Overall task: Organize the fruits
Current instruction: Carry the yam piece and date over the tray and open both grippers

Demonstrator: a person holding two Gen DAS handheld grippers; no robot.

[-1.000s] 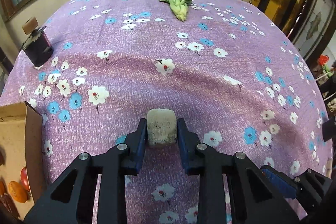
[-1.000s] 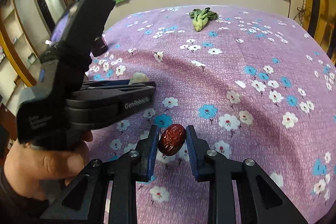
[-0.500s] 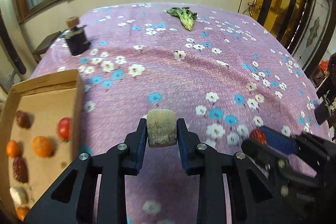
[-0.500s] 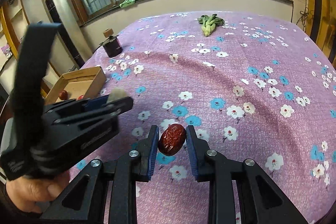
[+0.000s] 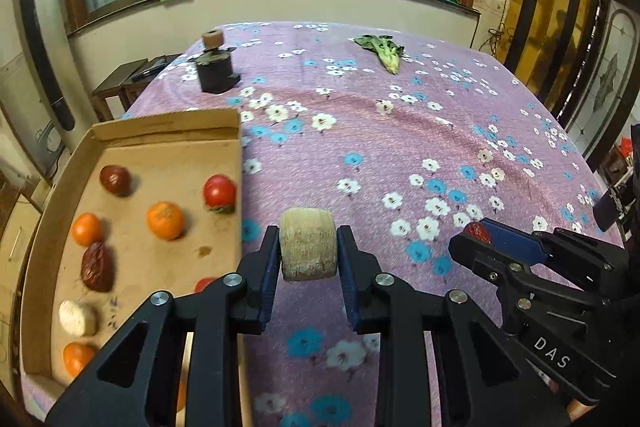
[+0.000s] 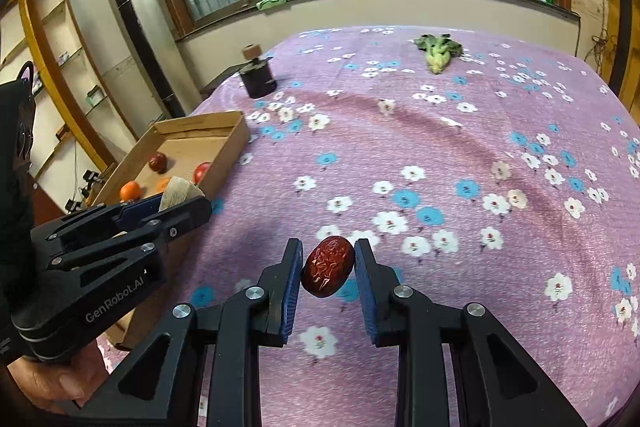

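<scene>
Held above the flowered tabletop (image 5: pixel 400 147), just right of the cardboard box (image 5: pixel 168 131): left tool (image 5: pixel 308 247) clamped on a pale, fibrous cylinder piece (image 5: pixel 307 243) near the box's right wall. Right tool (image 6: pixel 328 267), farther right of the box, closed on a wrinkled red date (image 6: pixel 328 266). Inside the box lay oranges (image 5: pixel 165 220), dates (image 5: pixel 97 266) and a red tomato (image 5: pixel 219 191); beyond it stood a dark jar (image 5: pixel 215 69).

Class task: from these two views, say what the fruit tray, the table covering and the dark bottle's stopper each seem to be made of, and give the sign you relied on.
Fruit tray: plain brown cardboard, matte, with folded walls and raw cut edges.
Table covering: probably woven cloth, purple with printed flowers; it shows soft creases and no shine.
Bottle stopper: looks like cork, tan and dull, though it is small and wood cannot be ruled out.
</scene>
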